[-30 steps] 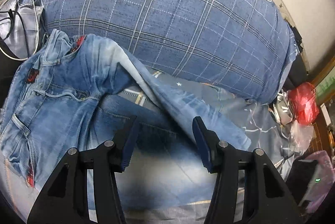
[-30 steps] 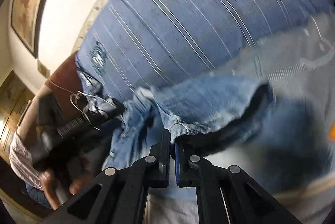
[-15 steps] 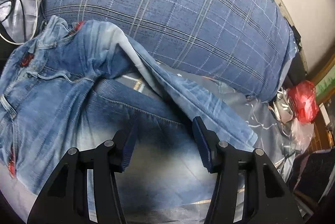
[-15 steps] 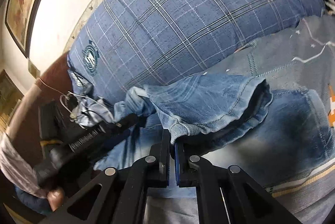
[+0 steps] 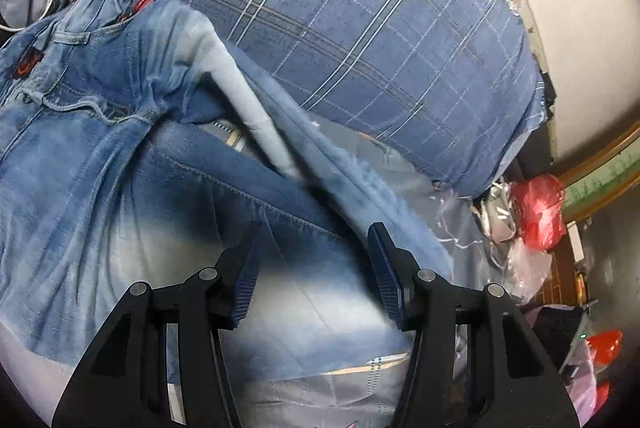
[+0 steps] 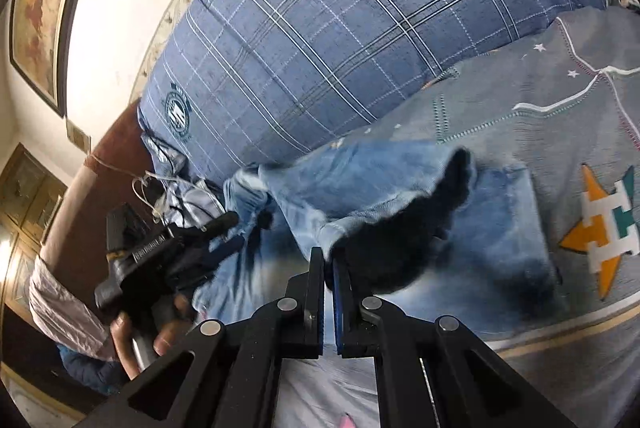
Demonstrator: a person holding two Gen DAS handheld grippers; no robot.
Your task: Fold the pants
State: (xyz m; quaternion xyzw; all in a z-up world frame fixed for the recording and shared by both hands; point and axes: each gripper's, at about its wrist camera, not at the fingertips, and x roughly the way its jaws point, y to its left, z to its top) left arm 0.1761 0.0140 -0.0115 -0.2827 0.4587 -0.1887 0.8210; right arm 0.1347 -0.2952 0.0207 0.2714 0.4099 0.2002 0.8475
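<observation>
Ahead of the left gripper, in the left wrist view, the jeans spread across the bed, waistband and pockets toward the upper left. One leg lies flat directly beneath the blue pads, its long axis running from the waist at upper left toward the lower right. The other leg is lifted off it and stretches as a taut band from the crotch down to the right, passing just beyond the right-hand fingertip. The jaws stand wide apart with nothing between them; they hover over the flat leg without pinching it. A plaid pillow fills the background, and a red plastic bag sits at the right edge.

Close before the right gripper, in the right wrist view, the hem of the raised leg hangs from the fingertips. The jaws are clenched on the cuff's edge, and the open cuff gapes dark just to their right. The leg runs away up and to the left toward the waist. The flat leg lies underneath on a grey bedsheet. At lower left, a hand carries the left gripper beside the waist end.

Judging from this, the coming move turns on laying the lifted leg along the flat one. The right hand alone holds cloth, so it carries the fold, while the released left gripper sits nearer the crotch and could pin it.
</observation>
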